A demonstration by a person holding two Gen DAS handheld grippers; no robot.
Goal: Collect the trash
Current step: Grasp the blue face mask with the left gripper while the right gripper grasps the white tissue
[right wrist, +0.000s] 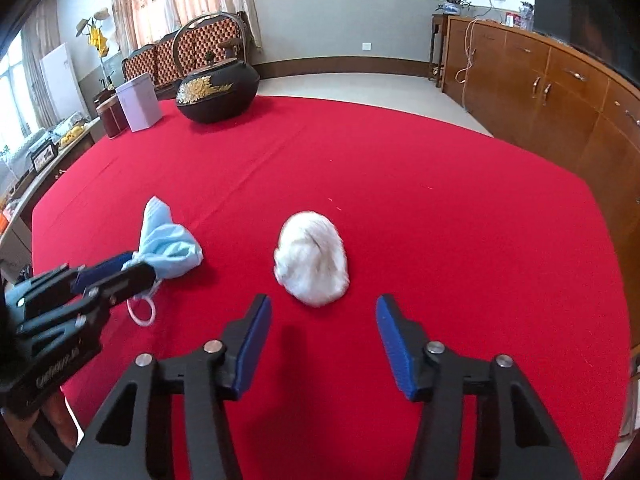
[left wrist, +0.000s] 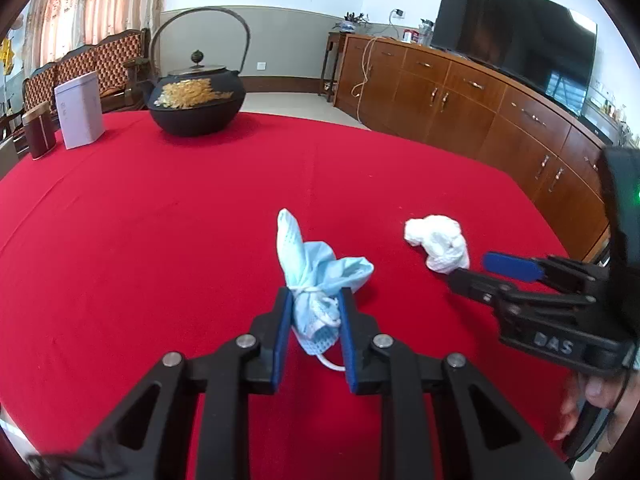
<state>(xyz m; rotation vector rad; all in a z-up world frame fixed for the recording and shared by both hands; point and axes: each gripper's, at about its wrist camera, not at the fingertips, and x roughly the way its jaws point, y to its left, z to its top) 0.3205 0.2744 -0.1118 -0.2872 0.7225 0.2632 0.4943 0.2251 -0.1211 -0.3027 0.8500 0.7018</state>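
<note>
Left tool point(left wrist: 314, 312) clamped on blue face mask point(left wrist: 316, 276) on red desk point(left wrist: 160, 220). Right tool point(right wrist: 324, 336) open, short of white tissue wad point(right wrist: 312, 260). Advance, straddle wad, close before lifting.

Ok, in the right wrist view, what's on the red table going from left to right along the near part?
left gripper → blue face mask → white crumpled tissue, with the right gripper open just short of it.
</note>
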